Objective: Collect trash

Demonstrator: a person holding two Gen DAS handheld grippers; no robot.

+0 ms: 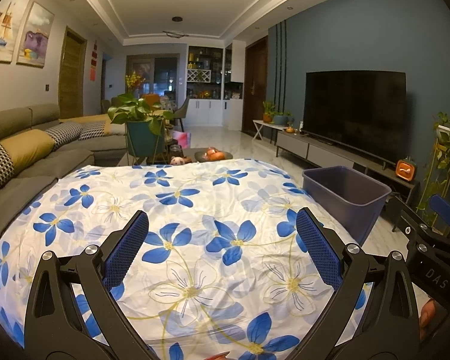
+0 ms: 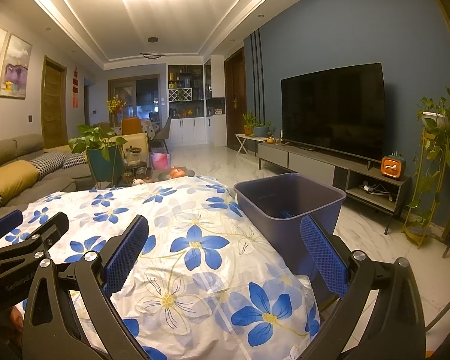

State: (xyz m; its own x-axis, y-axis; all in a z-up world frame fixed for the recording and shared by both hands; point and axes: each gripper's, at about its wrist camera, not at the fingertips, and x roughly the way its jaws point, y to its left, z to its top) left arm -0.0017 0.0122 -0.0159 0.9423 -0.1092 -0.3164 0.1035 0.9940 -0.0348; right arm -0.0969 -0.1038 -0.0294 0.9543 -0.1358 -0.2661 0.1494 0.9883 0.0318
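A dark blue plastic bin [image 1: 345, 192] stands on the floor against the right side of a table draped in a white cloth with blue flowers [image 1: 249, 186]. My left gripper [image 1: 222, 213] hovers open over the cloth with nothing between its blue pads. In the right wrist view my right gripper [image 2: 225, 218] is open and empty too, with its right finger in front of the bin [image 2: 288, 201]. Something small and blue lies inside the bin, too hidden to name. A small red scrap [image 1: 218, 355] peeks in at the bottom edge of the left wrist view.
A grey sofa [image 1: 29, 156] runs along the left. Beyond the table are a potted plant [image 1: 140, 126] and a low table with fruit [image 1: 214, 154]. A television [image 1: 354, 114] on a long console and a plant stand [image 2: 432, 165] line the right wall. Marble floor lies between.
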